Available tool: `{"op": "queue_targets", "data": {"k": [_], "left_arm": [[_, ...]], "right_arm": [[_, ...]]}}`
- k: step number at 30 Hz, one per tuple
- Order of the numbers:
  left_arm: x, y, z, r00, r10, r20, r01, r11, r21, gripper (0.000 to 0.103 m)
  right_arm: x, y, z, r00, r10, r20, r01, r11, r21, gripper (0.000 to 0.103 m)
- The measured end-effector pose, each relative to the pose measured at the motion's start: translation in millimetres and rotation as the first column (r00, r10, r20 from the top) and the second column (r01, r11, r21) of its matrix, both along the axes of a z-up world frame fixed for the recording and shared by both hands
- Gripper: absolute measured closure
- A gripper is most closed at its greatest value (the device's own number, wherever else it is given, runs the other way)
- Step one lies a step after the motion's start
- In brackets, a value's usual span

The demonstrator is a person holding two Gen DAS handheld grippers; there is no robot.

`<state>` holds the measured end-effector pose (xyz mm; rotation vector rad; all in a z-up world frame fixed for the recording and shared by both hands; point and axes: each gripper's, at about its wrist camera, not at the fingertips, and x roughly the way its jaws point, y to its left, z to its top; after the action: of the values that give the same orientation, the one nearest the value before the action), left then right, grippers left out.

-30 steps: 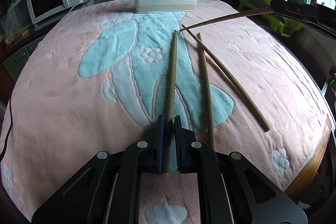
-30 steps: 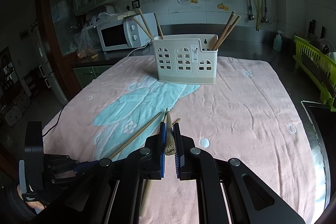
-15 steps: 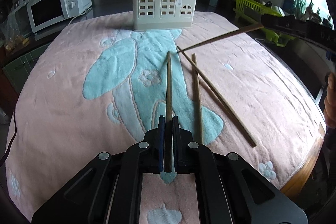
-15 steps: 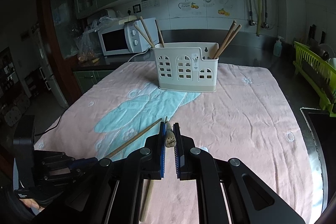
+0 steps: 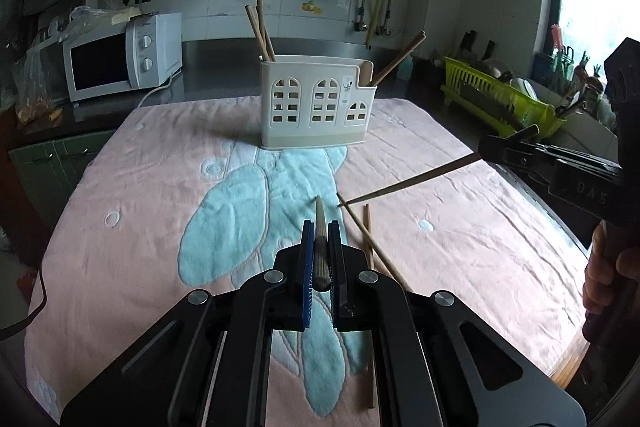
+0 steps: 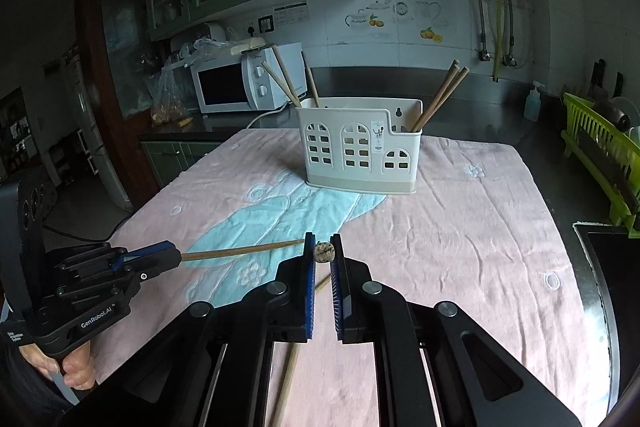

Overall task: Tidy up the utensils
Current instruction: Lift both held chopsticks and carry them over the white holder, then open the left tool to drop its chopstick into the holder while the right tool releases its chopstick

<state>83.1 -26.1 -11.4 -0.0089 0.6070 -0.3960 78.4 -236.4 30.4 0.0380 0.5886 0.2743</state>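
While both tools are held above the towel-covered desk (image 5: 480,259), a wooden chopstick is pinched in each. In the left wrist view, the left gripper (image 5: 321,239) is seen with its fingers pressed tight on a chopstick (image 5: 320,223) that runs forward between the pads and points toward the far edge of the desk, its tip lifted off the towel. In the right wrist view, the right gripper (image 6: 322,251) is closed on a second chopstick (image 6: 324,251), of which only the blunt end is seen between the blue pads; from the left wrist view its shaft (image 5: 412,182) is seen slanting down from the right edge toward the middle of the desk.

Two more chopsticks (image 5: 370,239) are left lying on the pink towel (image 5: 140,187) just right of the left gripper, crossing one another near the blue pattern. A white utensil holder (image 5: 318,103) is stood upright near the far edge of the desk, with chopsticks leaning in its left compartment and others in its low right compartment. Behind the desk, a white microwave (image 5: 124,55) is set beyond the far left corner, and a green dish rack (image 5: 500,99) is placed past the right edge. Part of a hand (image 5: 608,267) is seen on the right tool's handle.
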Motion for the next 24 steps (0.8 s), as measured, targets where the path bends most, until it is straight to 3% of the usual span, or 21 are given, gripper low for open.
{"op": "queue_targets", "data": {"k": [10,24], "left_arm": [[40,-2,32,1.0,-0.01,0.008,0.01,1.0,-0.025,0.098],[101,-14,107,0.993,-0.007,0.119,0.013,0.999,-0.046,0.098]], "right_arm": [[29,-1,22,0.999,0.028,0.017,-0.028,0.999,-0.026,0.096],[91,-40,113,0.997,0.049,0.052,-0.047,0.998,-0.038,0.096]]}}
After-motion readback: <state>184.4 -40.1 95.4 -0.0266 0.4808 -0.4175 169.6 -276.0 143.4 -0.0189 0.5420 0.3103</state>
